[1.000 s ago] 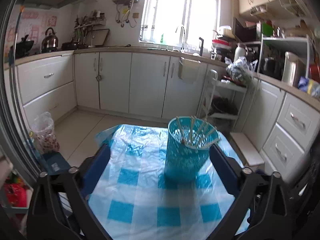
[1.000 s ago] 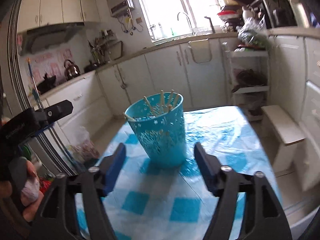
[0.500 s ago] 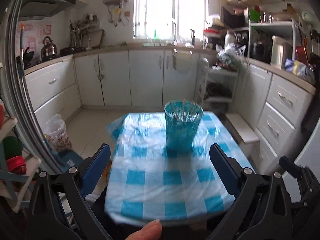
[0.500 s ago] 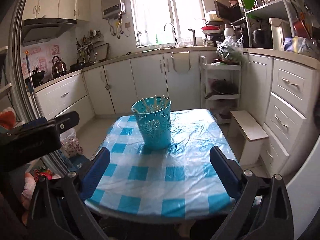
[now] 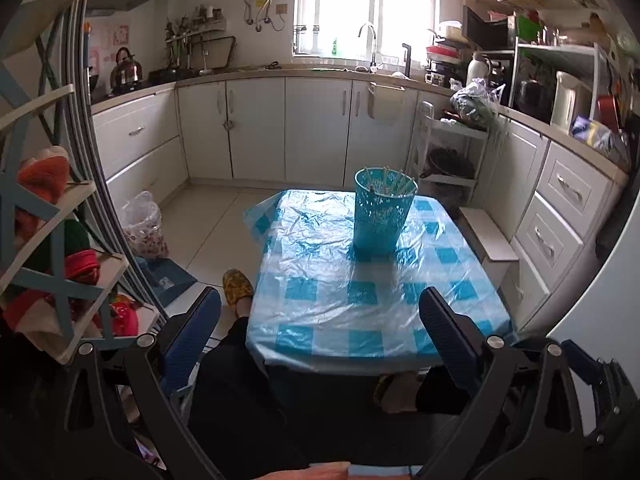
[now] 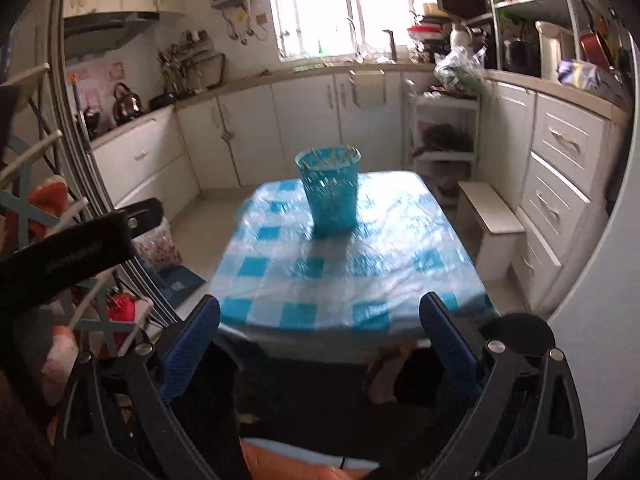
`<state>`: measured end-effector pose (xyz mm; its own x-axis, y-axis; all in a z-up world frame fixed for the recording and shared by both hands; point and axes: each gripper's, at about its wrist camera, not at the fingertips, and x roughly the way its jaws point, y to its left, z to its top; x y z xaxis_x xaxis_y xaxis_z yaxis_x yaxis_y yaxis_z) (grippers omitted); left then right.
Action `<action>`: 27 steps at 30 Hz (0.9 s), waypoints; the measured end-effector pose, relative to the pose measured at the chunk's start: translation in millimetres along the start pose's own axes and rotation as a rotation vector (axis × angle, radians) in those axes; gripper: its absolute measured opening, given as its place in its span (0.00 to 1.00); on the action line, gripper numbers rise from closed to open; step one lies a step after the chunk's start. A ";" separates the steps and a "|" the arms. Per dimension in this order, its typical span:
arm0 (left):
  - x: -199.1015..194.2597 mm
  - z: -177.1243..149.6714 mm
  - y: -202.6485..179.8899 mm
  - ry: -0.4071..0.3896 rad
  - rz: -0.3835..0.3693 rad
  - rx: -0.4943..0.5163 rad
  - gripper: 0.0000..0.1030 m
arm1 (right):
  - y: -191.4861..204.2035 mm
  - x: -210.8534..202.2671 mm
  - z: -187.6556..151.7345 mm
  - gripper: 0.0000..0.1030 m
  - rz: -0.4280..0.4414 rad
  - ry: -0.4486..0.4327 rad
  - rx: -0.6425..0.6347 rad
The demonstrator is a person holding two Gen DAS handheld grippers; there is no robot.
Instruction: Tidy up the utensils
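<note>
Where the left view looks down the blue-checked plastic-covered table [image 5: 360, 280], pale wooden chopsticks [image 5: 394, 184] stand near-upright, tips down, in a perforated turquoise plastic basket [image 5: 380, 216] at the far end; left gripper [image 5: 320, 320] spread, empty | Right view: same basket [image 6: 330, 190], white kitchen cabinets [image 6: 304, 120] behind; right gripper [image 6: 320, 320] just widened, nothing between.

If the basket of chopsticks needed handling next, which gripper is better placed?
Neither, clearly. The left gripper and right gripper both hang open and empty short of the table's near edge, the basket far across it. Perhaps the right, marginally: the basket sits nearer that side.
</note>
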<state>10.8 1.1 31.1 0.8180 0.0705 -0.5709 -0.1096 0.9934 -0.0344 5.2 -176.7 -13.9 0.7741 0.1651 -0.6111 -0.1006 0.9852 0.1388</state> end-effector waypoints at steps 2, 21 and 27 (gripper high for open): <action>-5.9 -9.1 -0.1 -0.002 0.005 0.002 0.93 | -3.7 -5.1 -2.5 0.93 -0.002 -0.011 0.024; -14.3 -12.9 2.0 -0.001 0.011 -0.015 0.93 | 7.7 -20.9 -10.0 0.93 -0.008 -0.067 -0.014; -13.0 -13.5 0.3 0.004 0.009 -0.006 0.93 | 7.7 -20.2 -9.7 0.93 -0.009 -0.058 -0.017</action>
<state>-7.5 -0.8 27.5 0.8146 0.0789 -0.5746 -0.1203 0.9922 -0.0342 -17.3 -172.1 -8.0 0.8101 0.1540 -0.5656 -0.1037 0.9873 0.1204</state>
